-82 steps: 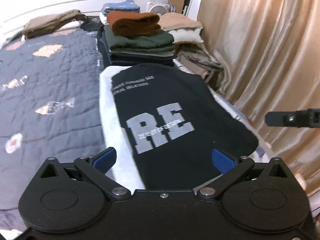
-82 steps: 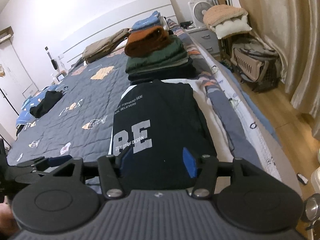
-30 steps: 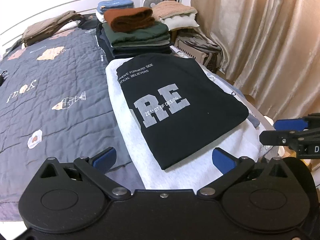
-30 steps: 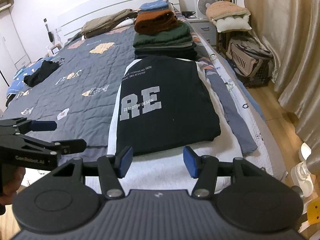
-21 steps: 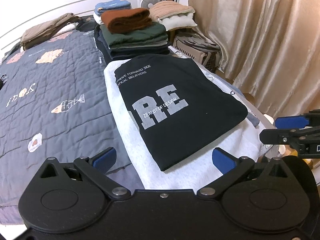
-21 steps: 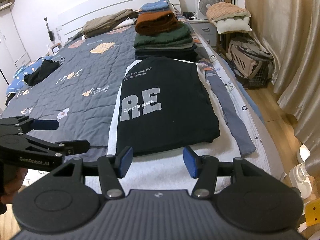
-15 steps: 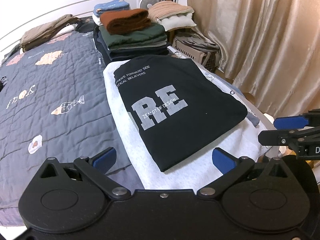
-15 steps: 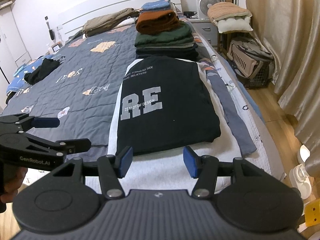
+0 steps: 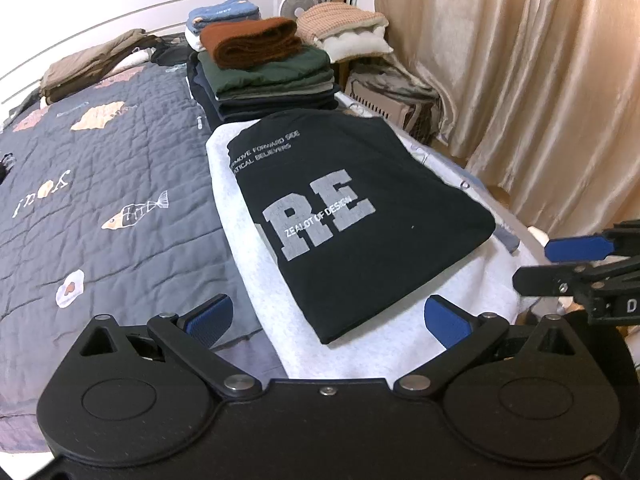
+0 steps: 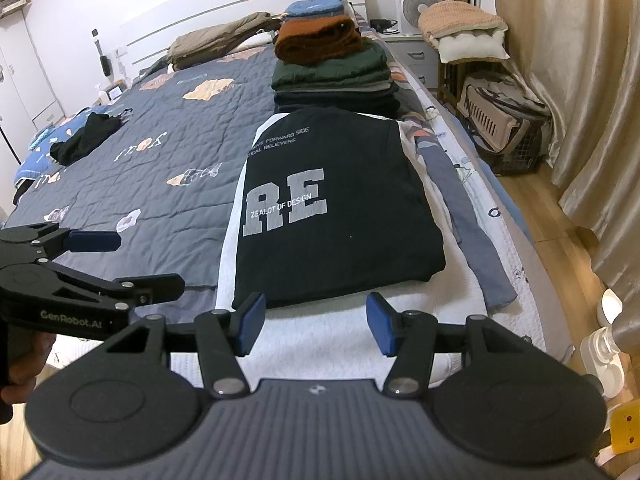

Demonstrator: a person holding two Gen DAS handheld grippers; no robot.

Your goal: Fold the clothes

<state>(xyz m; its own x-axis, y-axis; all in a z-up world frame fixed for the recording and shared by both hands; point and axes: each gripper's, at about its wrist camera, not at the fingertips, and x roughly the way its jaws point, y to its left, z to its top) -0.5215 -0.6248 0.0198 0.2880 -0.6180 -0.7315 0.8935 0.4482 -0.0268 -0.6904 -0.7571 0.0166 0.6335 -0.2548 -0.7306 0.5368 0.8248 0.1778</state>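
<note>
Tongs, left (image 9: 326, 318) and right (image 10: 316, 324), open, empty, above folded black sweatshirt (image 10: 340, 208).

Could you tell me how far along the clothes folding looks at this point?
Done: the black shirt lies folded flat on the white cloth, behind it a stack of folded clothes. In hand: nothing; the left gripper and right gripper are open and empty. Left: a crumpled black garment lies on the quilt, apparently unfolded.

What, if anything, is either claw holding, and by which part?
Nothing is held. The left claw and right claw are both open and empty, short of the folded black shirt.
</note>
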